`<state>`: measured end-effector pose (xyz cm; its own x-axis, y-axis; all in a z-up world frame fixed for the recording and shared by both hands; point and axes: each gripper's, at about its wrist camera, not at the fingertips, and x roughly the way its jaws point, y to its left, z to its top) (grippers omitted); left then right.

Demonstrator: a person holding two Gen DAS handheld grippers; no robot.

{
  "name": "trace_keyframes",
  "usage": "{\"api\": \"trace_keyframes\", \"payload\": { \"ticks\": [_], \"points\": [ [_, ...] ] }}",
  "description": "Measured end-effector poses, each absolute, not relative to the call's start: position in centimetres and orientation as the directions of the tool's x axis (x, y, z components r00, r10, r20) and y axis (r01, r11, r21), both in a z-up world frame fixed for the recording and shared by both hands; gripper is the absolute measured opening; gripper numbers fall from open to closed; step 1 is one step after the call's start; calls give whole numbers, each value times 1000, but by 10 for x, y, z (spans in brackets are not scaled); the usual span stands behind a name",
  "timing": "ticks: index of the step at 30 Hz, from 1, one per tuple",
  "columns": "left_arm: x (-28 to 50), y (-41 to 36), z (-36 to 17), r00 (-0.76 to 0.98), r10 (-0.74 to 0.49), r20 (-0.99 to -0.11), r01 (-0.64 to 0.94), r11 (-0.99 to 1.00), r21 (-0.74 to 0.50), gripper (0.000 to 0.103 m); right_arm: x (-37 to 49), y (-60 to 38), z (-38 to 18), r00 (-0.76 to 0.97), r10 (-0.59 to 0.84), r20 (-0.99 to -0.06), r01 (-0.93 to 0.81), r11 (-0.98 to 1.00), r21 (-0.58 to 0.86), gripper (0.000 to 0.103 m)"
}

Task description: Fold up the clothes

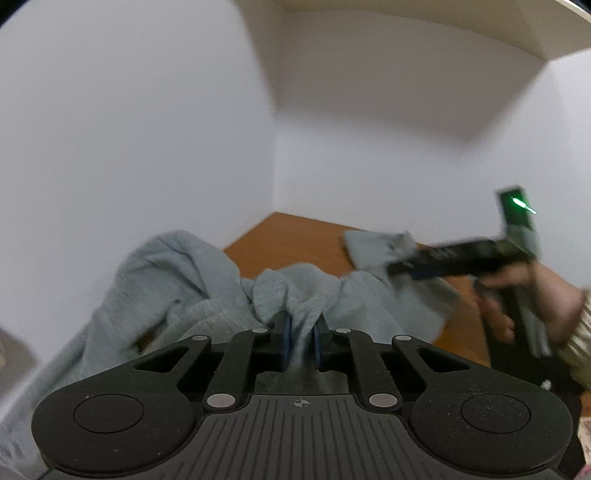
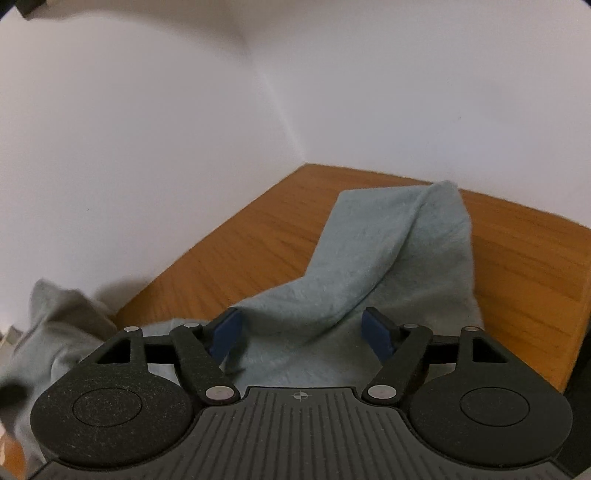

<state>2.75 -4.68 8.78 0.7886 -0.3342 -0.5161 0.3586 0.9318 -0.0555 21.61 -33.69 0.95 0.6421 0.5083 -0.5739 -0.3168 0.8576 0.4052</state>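
A light grey-blue garment [image 1: 177,291] lies crumpled on a wooden table [image 1: 295,240] set in a white corner. My left gripper [image 1: 303,330] is shut on a bunched fold of it, and the cloth rises in a peak between the blue pads [image 1: 285,332]. In the right wrist view a long flat part of the garment [image 2: 373,251] stretches toward the back wall. My right gripper [image 2: 303,334] stands open over it, its pads [image 2: 226,334] wide apart and not pressing the fabric. From the left wrist view the right gripper [image 1: 406,264] appears blurred at the right, held by a hand [image 1: 517,295].
White walls [image 2: 147,147] close the table [image 2: 236,258] at the back and on the left. A white shelf or ledge [image 1: 406,22] hangs overhead. The table's right edge [image 2: 576,314] drops off near my right gripper. A lifted bunch of cloth [image 2: 55,325] sits at the far left.
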Motion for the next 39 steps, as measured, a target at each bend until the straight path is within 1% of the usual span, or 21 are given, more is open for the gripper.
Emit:
{"api": "trace_keyframes", "payload": {
  "ticks": [2, 5, 9, 10, 12, 14, 15, 16, 19, 21, 24, 27, 30, 31, 32, 33, 35, 36, 38, 39],
  "points": [
    [19, -49, 84, 770, -364, -524, 382, 921, -78, 13, 221, -331, 8, 641, 481, -598, -298, 874, 383, 73],
    [10, -50, 80, 762, -368, -533, 387, 919, -82, 12, 231, -325, 4, 647, 438, -624, -268, 897, 352, 73],
    [2, -44, 77, 755, -365, -545, 372, 922, -103, 12, 239, -318, 3, 662, 412, -626, -241, 908, 343, 73],
    [-3, -42, 79, 755, -363, -547, 369, 924, -104, 12, 240, -316, 3, 666, 403, -628, -244, 913, 327, 70],
    [-4, -40, 80, 756, -360, -547, 367, 925, -102, 12, 243, -313, 2, 674, 384, -630, -250, 922, 295, 56],
    [-5, -42, 84, 755, -359, -548, 365, 925, -102, 12, 243, -313, 2, 673, 380, -634, -262, 925, 276, 26],
    [-6, -43, 85, 755, -358, -549, 365, 926, -102, 12, 244, -314, 2, 673, 379, -636, -269, 926, 267, 19],
    [-6, -43, 86, 755, -358, -550, 364, 926, -102, 12, 242, -315, 4, 680, 383, -625, -288, 924, 253, 9],
    [-4, -44, 89, 752, -359, -553, 367, 925, -101, 13, 234, -320, 12, 712, 400, -577, -348, 915, 205, 5],
    [-2, -43, 88, 751, -359, -555, 368, 924, -99, 13, 228, -328, 21, 734, 407, -544, -358, 912, 199, 4],
    [2, -45, 90, 748, -360, -557, 373, 923, -96, 13, 218, -350, 41, 767, 435, -472, -374, 901, 223, 4],
    [8, -45, 95, 747, -370, -553, 377, 920, -106, 17, 206, -379, 61, 793, 452, -407, -382, 891, 246, 4],
    [16, -41, 100, 751, -375, -544, 372, 920, -121, 32, 194, -410, 65, 800, 451, -395, -380, 891, 247, 4],
    [19, -40, 102, 755, -372, -540, 366, 922, -124, 40, 193, -415, 62, 800, 436, -412, -373, 899, 228, 4],
    [24, -37, 104, 759, -367, -537, 357, 925, -127, 44, 191, -420, 57, 799, 420, -431, -366, 907, 207, 4],
    [29, -35, 105, 764, -360, -535, 348, 929, -129, 46, 190, -425, 53, 797, 404, -449, -359, 915, 186, 4],
    [42, -29, 109, 774, -342, -533, 321, 937, -135, 56, 189, -435, 44, 792, 374, -481, -343, 926, 155, 4],
    [49, -26, 110, 778, -329, -535, 305, 943, -136, 58, 189, -439, 40, 789, 362, -497, -335, 931, 147, 4],
    [64, -20, 113, 789, -304, -535, 276, 952, -134, 68, 192, -446, 31, 779, 345, -523, -326, 936, 132, 4],
    [73, -16, 114, 797, -289, -531, 258, 957, -133, 71, 192, -447, 28, 772, 340, -538, -332, 936, 116, 4]
  ]
}}
